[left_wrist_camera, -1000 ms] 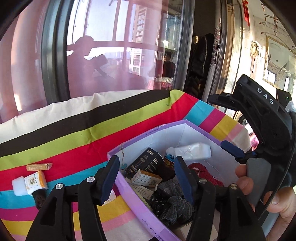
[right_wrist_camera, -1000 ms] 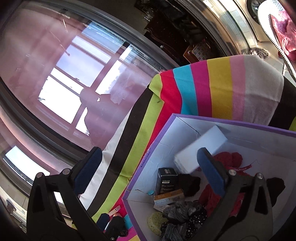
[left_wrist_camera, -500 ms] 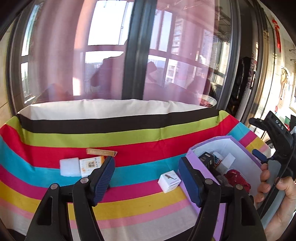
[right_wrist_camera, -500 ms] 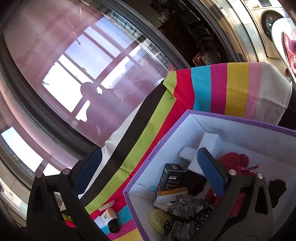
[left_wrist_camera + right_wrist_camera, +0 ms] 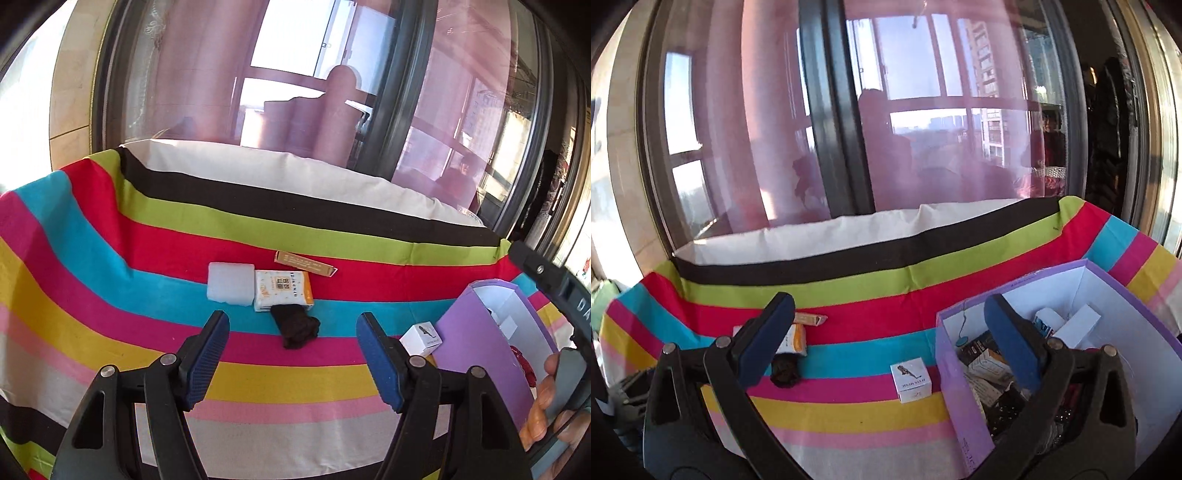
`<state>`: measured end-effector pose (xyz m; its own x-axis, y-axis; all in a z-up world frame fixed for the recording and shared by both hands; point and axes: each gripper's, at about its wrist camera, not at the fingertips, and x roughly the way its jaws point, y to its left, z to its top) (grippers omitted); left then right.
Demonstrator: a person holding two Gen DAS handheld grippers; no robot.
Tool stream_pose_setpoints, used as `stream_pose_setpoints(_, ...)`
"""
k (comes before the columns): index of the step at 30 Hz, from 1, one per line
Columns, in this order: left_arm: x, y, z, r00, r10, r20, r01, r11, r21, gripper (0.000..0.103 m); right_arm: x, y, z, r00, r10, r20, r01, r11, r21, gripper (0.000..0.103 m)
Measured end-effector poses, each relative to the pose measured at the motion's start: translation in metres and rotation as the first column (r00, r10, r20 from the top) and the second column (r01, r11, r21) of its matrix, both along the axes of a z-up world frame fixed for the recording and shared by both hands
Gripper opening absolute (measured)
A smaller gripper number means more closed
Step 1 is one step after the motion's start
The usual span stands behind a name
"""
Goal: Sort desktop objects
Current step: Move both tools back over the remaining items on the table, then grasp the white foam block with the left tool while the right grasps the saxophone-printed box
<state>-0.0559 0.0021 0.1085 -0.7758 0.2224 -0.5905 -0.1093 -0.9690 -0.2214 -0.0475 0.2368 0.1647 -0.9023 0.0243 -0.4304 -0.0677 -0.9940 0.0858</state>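
A purple box (image 5: pixel 964 398) with white inner walls holds several sorted items and stands at the right of the striped tablecloth (image 5: pixel 110 280); it also shows in the left wrist view (image 5: pixel 476 347). On the cloth lie a dark sock ball (image 5: pixel 295 325), an orange-and-white packet (image 5: pixel 282 290), a white foam block (image 5: pixel 231 282), a thin tan box (image 5: pixel 304 263) and a small white cube box (image 5: pixel 421 338). My left gripper (image 5: pixel 293 354) is open and empty, just before the sock ball. My right gripper (image 5: pixel 886 339) is open and empty, above the cube box (image 5: pixel 910 377) beside the purple box.
A large window with pink curtains (image 5: pixel 332 92) stands right behind the table's far edge. The right hand and its gripper body (image 5: pixel 561 387) show at the right edge of the left wrist view. The near cloth stripes (image 5: pixel 849 435) hang toward me.
Both grippers have swung left, away from over the purple box. The left one now faces the loose items on the cloth; the right one now faces the cloth beside the box.
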Motion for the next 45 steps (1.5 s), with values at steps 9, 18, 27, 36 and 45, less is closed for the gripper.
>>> stream_pose_setpoints(9,-0.014,-0.008,-0.022,0.998,0.022,0.059,-0.022,1.000,-0.004,0.072,-0.038,-0.033,-0.063,0.984,-0.020,0.175,-0.009,0.986,0.167,0.102)
stream_pose_setpoints(18,-0.023,-0.016,-0.038,0.994,0.049,0.102,-0.048,0.999,-0.019,0.072,-0.061,-0.039,-0.098,0.953,-0.126,0.275,0.040,0.953,0.299,0.102)
stream_pose_setpoints(27,-0.024,-0.022,-0.043,0.992,0.060,0.111,-0.058,0.998,-0.026,0.072,-0.058,-0.060,-0.118,0.925,-0.173,0.338,0.059,0.945,0.322,0.102)
stream_pose_setpoints(36,-0.025,-0.027,-0.050,0.991,0.059,0.117,-0.055,0.998,-0.034,0.072,-0.073,-0.039,-0.134,0.866,-0.290,0.407,0.211,0.950,0.228,0.102)
stream_pose_setpoints(45,-0.040,-0.037,-0.052,0.991,0.069,0.111,-0.065,0.997,-0.038,0.072,-0.105,-0.037,-0.151,0.867,-0.152,0.474,0.101,0.986,0.133,0.102)
